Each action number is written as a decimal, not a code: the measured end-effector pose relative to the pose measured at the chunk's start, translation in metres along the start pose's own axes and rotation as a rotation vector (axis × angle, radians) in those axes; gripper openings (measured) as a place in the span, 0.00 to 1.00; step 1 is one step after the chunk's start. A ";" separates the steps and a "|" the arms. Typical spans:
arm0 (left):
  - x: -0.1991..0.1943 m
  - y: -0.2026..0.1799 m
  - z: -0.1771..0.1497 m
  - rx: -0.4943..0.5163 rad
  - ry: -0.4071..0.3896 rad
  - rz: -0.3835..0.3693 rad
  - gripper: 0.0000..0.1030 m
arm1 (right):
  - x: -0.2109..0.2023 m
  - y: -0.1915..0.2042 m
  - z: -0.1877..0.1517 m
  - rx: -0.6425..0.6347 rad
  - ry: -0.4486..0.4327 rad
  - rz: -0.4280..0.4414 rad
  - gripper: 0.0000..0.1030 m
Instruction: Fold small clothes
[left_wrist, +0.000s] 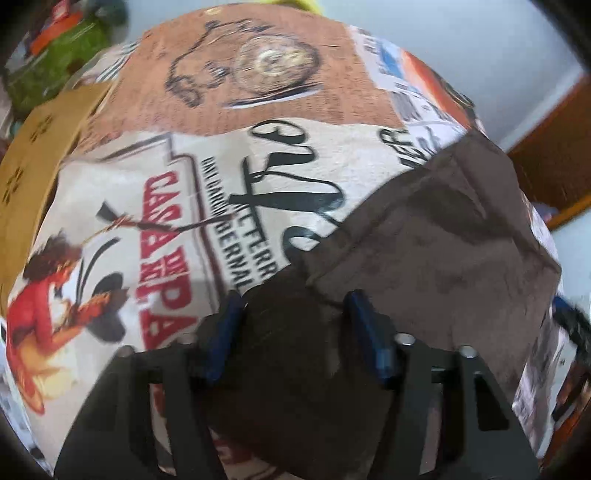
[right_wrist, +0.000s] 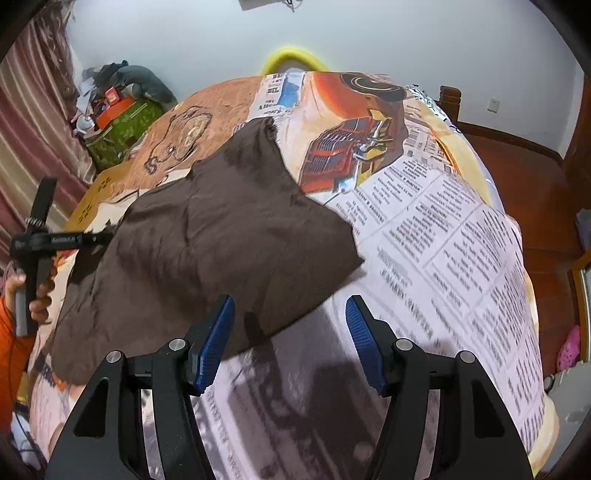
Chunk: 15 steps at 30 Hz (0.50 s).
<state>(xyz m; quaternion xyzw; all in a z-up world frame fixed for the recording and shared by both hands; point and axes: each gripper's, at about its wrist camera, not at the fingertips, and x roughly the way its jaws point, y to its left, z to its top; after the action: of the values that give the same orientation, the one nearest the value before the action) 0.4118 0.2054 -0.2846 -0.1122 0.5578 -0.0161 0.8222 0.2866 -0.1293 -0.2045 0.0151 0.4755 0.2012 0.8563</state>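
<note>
The small cloth (right_wrist: 221, 236) is plain dark brown. The bed cover (right_wrist: 443, 236) has newspaper print, red letters and orange pictures. Each gripper (right_wrist: 290, 328) is black with blue pads (right_wrist: 214, 343). The wall (right_wrist: 369, 33) is pale blue-white.

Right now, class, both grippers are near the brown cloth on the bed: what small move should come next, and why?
Probably lower the right gripper onto the near edge of the brown cloth and close. Its jaws stand open above that edge, gripping nothing. The left gripper is likewise open over the cloth's other side, so neither has hold for a fold yet.
</note>
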 end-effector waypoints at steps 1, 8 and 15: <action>0.000 -0.003 -0.002 0.011 -0.004 -0.005 0.42 | 0.002 0.000 0.002 -0.002 0.002 -0.002 0.57; -0.009 0.000 -0.016 -0.012 -0.004 0.018 0.19 | 0.005 0.006 0.006 -0.039 -0.009 -0.020 0.57; -0.032 -0.008 -0.052 0.013 0.000 0.070 0.16 | -0.002 0.010 0.004 -0.042 -0.007 0.001 0.57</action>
<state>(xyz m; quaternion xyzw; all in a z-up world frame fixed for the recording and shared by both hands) 0.3527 0.1940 -0.2716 -0.0871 0.5612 0.0091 0.8231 0.2859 -0.1206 -0.1980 -0.0018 0.4684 0.2114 0.8579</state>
